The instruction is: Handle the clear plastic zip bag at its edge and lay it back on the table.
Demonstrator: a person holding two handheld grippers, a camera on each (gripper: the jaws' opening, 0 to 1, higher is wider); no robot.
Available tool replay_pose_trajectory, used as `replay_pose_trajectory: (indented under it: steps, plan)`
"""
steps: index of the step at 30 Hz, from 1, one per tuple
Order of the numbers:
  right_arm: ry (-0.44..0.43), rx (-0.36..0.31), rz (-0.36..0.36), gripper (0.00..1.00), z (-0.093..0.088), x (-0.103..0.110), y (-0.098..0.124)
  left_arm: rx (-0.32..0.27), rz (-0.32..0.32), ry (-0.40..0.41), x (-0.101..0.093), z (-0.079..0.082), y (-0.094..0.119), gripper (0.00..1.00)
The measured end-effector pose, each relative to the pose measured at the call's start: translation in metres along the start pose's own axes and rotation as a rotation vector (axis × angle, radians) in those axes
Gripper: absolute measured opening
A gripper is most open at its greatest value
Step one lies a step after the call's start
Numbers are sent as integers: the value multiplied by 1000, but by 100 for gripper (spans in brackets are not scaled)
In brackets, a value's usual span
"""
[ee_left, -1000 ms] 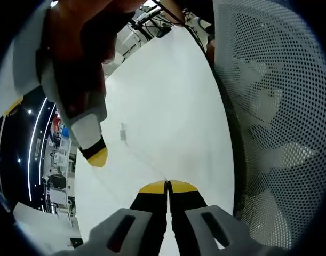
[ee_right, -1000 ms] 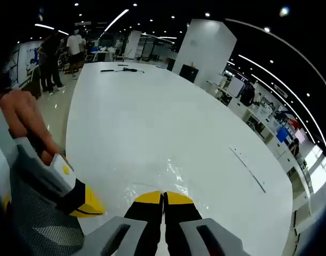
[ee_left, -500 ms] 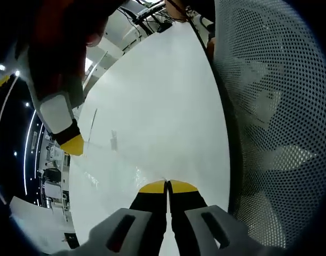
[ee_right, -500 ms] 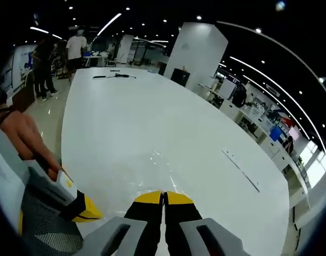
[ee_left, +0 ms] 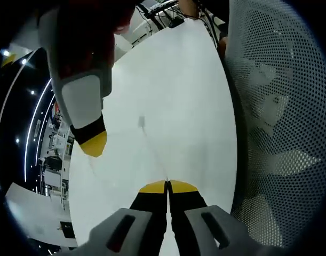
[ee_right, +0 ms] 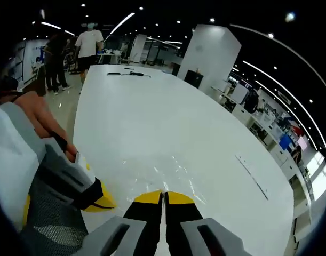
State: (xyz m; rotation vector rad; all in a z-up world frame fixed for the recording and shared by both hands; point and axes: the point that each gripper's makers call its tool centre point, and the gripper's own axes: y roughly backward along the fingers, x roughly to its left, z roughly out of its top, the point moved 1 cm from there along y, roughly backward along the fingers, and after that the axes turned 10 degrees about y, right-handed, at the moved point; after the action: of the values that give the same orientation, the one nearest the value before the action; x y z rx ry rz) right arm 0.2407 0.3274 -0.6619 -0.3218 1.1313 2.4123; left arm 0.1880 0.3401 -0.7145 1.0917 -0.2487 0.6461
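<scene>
Both claws pinch the clear zip bag's (ee_right: pixel 157 176) edge above the white tabletop (ee_right: pixel 168 122): right claw (ee_right: pixel 163 195) closed at six o'clock, left claw (ee_left: pixel 167 185) likewise closed. Judged midway; laying down remains.

left gripper (ee_left: pixel 167 185): black jaws, yellow tips, grey housing | right gripper (ee_right: pixel 163 196): black jaws, yellow tips, grey housing
</scene>
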Motion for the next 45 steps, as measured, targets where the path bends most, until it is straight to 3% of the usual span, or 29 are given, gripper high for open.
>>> replay_pose_trajectory:
  steps: [5, 10, 17, 30, 42, 45]
  plan:
    - [-14, -4, 29, 4, 1, 3, -4, 18, 16, 37, 8, -2, -4, 0]
    - [-56, 54, 96, 6, -19, 17, -11, 28, 26, 20, 14, -4, -7, 0]
    - [-69, 76, 131, 13, -32, 28, -5, 42, 22, 11, 13, -11, -15, 0]
    - [-123, 102, 112, 15, -55, 35, 12, 64, 23, 14, 18, -18, -36, 0]
    - [-234, 137, 80, 16, -76, 46, 27, 87, 6, -38, 17, -31, -60, 0]
    - [-253, 144, 79, 16, -79, 48, 26, 78, 24, -41, 22, -28, -61, 0]
